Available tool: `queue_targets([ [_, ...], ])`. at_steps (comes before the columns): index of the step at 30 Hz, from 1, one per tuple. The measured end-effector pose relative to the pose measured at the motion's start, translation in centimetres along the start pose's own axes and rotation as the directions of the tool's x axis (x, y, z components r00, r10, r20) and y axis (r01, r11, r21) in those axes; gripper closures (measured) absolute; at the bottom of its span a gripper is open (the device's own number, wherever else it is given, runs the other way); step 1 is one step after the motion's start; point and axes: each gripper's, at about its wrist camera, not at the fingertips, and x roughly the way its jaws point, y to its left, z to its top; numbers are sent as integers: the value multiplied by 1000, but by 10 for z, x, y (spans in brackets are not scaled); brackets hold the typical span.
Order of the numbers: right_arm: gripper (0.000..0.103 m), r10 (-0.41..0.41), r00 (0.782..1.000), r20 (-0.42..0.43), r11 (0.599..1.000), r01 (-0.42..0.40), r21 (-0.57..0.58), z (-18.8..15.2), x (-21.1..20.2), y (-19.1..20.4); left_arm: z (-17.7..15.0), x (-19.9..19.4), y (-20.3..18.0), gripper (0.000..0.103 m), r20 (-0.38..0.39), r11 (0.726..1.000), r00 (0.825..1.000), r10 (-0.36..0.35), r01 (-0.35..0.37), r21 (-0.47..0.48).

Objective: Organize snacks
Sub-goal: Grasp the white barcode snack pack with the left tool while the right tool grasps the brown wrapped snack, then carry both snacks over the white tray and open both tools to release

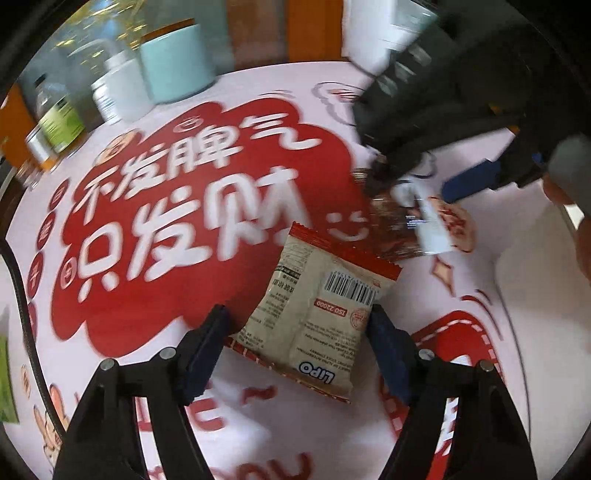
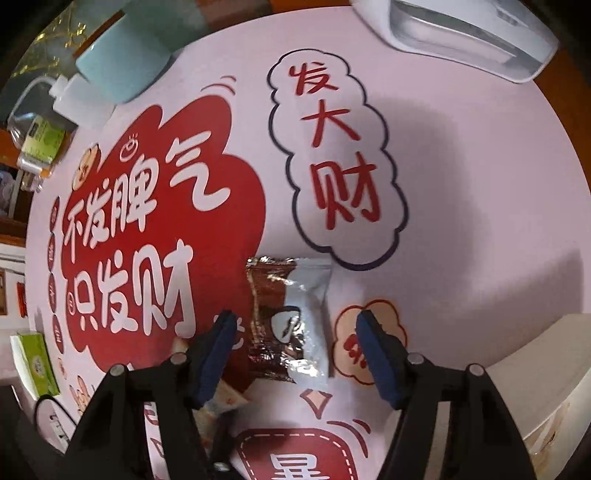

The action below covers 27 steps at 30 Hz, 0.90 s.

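A beige snack packet with red edges and a barcode lies on the red-and-white printed tablecloth. My left gripper is open, its fingers on either side of the packet's near half. A brown-and-white foil snack packet lies flat on the cloth. My right gripper is open around it, not touching. In the left wrist view the right gripper shows blurred at upper right, above the foil packet.
A teal cylindrical canister, a white bottle and a green-labelled bottle stand at the far left edge. A white appliance sits at the back. A white box is at right. A green box is at left.
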Motion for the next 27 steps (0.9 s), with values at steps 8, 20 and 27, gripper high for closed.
queue_targets([
  [8, 59, -125, 992, 27, 986, 127, -109, -10, 10, 23, -9, -8, 48, 55, -18, 989, 998, 63, -64, -132],
  [20, 69, 22, 990, 136, 986, 1, -166, -65, -32, 38, -30, -37, 83, 57, -25, 982, 998, 64, -68, -176],
  [27, 69, 162, 958, 235, 971, -112, -213, -123, -115, 21, -38, -114, 67, 57, 82, 993, 996, 37, -27, -115],
])
